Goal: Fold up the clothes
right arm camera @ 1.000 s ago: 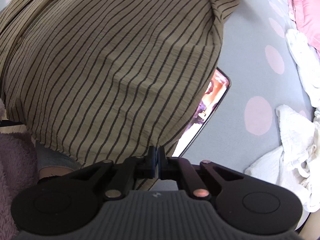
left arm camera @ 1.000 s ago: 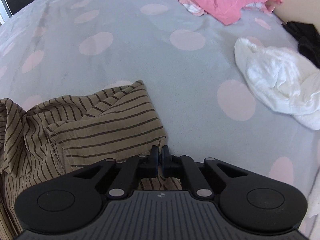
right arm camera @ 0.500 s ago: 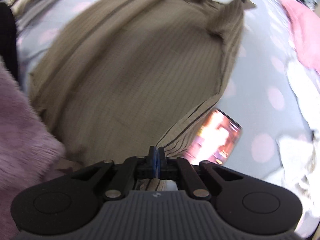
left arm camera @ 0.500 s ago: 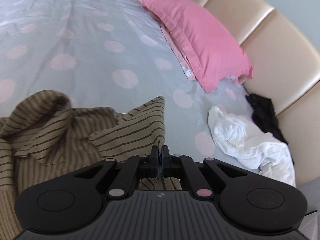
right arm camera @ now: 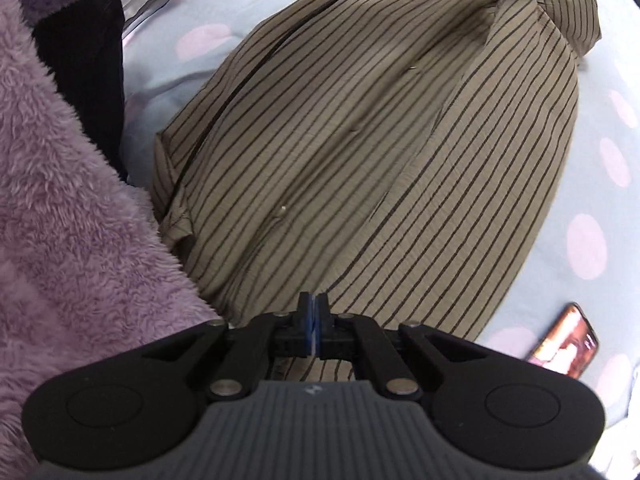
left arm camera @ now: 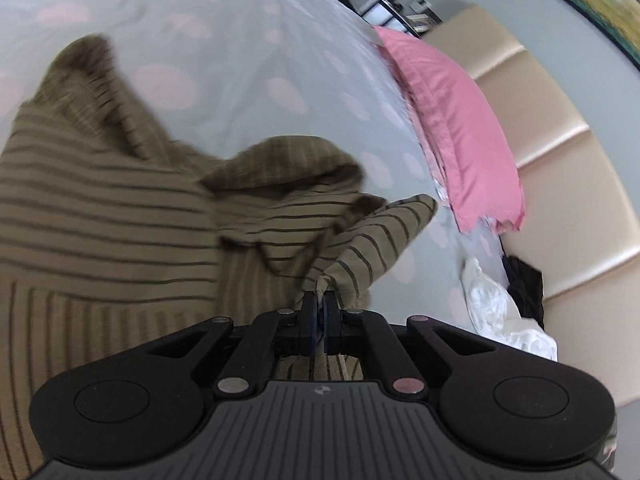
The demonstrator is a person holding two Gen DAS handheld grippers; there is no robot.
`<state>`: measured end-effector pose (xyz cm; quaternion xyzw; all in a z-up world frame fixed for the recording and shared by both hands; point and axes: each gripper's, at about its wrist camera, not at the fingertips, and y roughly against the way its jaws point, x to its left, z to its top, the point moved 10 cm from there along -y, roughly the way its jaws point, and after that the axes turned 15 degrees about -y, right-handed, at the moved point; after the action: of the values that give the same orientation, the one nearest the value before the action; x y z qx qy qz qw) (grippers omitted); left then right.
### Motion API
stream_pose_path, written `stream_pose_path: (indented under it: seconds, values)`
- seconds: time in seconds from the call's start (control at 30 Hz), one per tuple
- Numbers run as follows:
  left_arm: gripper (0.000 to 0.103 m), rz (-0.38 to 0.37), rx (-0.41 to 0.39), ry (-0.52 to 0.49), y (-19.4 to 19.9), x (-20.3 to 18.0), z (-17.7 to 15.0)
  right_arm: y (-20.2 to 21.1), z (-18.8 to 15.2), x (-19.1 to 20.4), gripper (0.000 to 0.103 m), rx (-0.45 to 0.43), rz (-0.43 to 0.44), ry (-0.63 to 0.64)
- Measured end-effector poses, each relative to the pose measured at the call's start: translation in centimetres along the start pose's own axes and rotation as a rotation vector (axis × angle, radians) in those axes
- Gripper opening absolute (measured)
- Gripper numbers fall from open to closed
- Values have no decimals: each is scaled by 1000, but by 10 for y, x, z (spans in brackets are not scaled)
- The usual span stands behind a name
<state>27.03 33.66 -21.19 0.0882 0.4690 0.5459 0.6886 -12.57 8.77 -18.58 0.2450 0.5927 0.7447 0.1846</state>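
The shirt (right arm camera: 360,152), light and limp, hangs pinched at its edge by both closed grippers, left (left arm camera: 319,312) and right (right arm camera: 313,312); grip hems, not mid-panel.

The left gripper (left arm camera: 319,300) has its jaws pressed together, pinching a fold of olive striped shirt (left arm camera: 372,248); the right gripper (right arm camera: 313,302) is likewise clamped on the shirt's edge.
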Motion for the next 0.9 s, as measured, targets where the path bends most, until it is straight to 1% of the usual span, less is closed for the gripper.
stream_pose_path:
  seconds: [0.03, 0.13, 0.23, 0.27, 0.3, 0.33, 0.37, 0.4, 0.47, 0.53, 0.57, 0.6, 0.63, 0.67, 0.77, 0.83, 0.9]
  values:
    - [1, -3, -7, 26, 1, 9, -3, -2, 1, 2, 1, 8, 6, 1]
    - [1, 50, 32, 52, -5, 32, -14, -6, 2, -4, 2, 23, 20, -13]
    - [2, 67, 47, 51, -11, 37, -18, -10, 2, -9, 2, 37, 33, -28]
    - [5, 66, 43, 43, -11, 35, -17, -12, 3, -11, 2, 42, 38, -32]
    - [15, 64, 39, 34, -12, 34, -15, -12, 3, -12, 2, 44, 39, -38]
    - [19, 69, 32, 14, -11, 30, -12, -25, 7, -7, 2, 48, 39, -46]
    - [28, 80, 19, -6, -10, 26, -7, -26, 7, -7, 2, 49, 39, -51]
    - [40, 89, 4, -24, -10, 23, -1, -24, 6, -8, 2, 50, 40, -57]
    - [47, 108, -28, -58, -9, 15, 11, -19, 3, -11, 2, 46, 45, -68]
    - [46, 133, -24, -79, -13, 12, 19, -13, 1, -12, 2, 38, 51, -77]
    - [39, 141, -19, -88, -17, 10, 23, -13, 1, -12, 2, 34, 54, -83]
    - [16, 141, -8, -101, -21, 8, 24, -12, 0, -12, 2, 29, 57, -90]
    - [4, 139, 5, -114, -26, 6, 26, -13, 0, -11, 2, 25, 60, -94]
    - [0, 150, 9, -111, -28, 5, 26, -13, 0, -11, 2, 22, 64, -97]
    - [0, 170, -20, -105, -33, 3, 32, -10, -4, -5, 1, 13, 75, -91]
    - [0, 215, -30, -83, -33, 7, 35, -9, -5, 1, 1, 2, 92, -86]
    - [0, 261, -16, -64, -32, 13, 33, -9, -5, 6, 0, -5, 100, -74]
